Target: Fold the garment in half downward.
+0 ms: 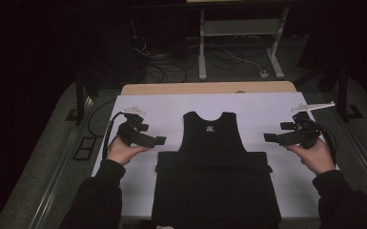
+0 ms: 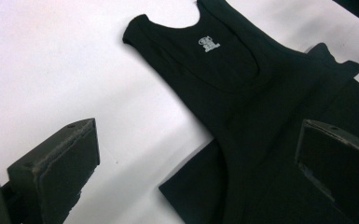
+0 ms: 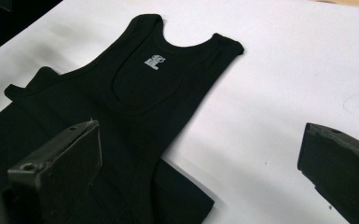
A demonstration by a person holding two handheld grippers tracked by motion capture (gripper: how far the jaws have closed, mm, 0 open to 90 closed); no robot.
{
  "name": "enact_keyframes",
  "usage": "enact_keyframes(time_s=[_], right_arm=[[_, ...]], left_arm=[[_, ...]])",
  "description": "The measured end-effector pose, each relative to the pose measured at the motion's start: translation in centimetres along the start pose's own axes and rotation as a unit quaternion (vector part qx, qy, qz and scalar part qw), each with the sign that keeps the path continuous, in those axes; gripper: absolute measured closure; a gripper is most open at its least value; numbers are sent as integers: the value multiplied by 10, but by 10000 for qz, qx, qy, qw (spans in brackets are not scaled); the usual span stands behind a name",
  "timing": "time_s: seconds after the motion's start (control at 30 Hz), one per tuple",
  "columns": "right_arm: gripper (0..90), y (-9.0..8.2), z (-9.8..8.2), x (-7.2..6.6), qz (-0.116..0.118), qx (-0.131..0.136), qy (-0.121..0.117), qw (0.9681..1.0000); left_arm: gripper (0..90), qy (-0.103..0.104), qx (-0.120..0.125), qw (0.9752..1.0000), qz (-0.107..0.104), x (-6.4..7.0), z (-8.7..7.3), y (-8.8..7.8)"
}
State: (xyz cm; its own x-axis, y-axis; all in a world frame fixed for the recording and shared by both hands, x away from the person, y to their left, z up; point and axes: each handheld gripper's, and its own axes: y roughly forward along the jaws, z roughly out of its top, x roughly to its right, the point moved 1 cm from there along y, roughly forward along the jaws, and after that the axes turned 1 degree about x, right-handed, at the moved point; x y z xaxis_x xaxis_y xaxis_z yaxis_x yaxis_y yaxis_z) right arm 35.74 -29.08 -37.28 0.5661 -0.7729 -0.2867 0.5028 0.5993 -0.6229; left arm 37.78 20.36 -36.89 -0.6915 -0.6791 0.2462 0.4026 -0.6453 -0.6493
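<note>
Dark room; black vest (image 1: pixel 213 143) bottom hem cut off.

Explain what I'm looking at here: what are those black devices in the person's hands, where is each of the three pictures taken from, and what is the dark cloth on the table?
A person stands at a table with a white sheet on it, holding a hand-held clamp tool in each hand. The high view looks down from above: the left gripper is at the left, the right gripper at the right. The other two pictures come from small cameras riding on those tools, so the black blocks rising from the bottom are each tool's own jaws. On the sheet lies a black tank top, neck away from the person, its lower part folded into a wider block. Both grippers are open and hold nothing, one on each side of the top.
</note>
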Motion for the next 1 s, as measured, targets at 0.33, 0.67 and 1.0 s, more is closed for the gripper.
enact_keyframes(time_s=[0.33,0.67,1.0], right_arm=[[0,6,11,-1,11,-15,-62,10000],[0,15,20,0,10,-69,-108,9999],[0,24,29,1,-20,-112,-156,9998]], left_arm=[[0,61,-27,10000,7,-3,13,2],[0,77,11,10000,-29,-6,24,9],[0,-42,86,9999,-105,-12,30,19]])
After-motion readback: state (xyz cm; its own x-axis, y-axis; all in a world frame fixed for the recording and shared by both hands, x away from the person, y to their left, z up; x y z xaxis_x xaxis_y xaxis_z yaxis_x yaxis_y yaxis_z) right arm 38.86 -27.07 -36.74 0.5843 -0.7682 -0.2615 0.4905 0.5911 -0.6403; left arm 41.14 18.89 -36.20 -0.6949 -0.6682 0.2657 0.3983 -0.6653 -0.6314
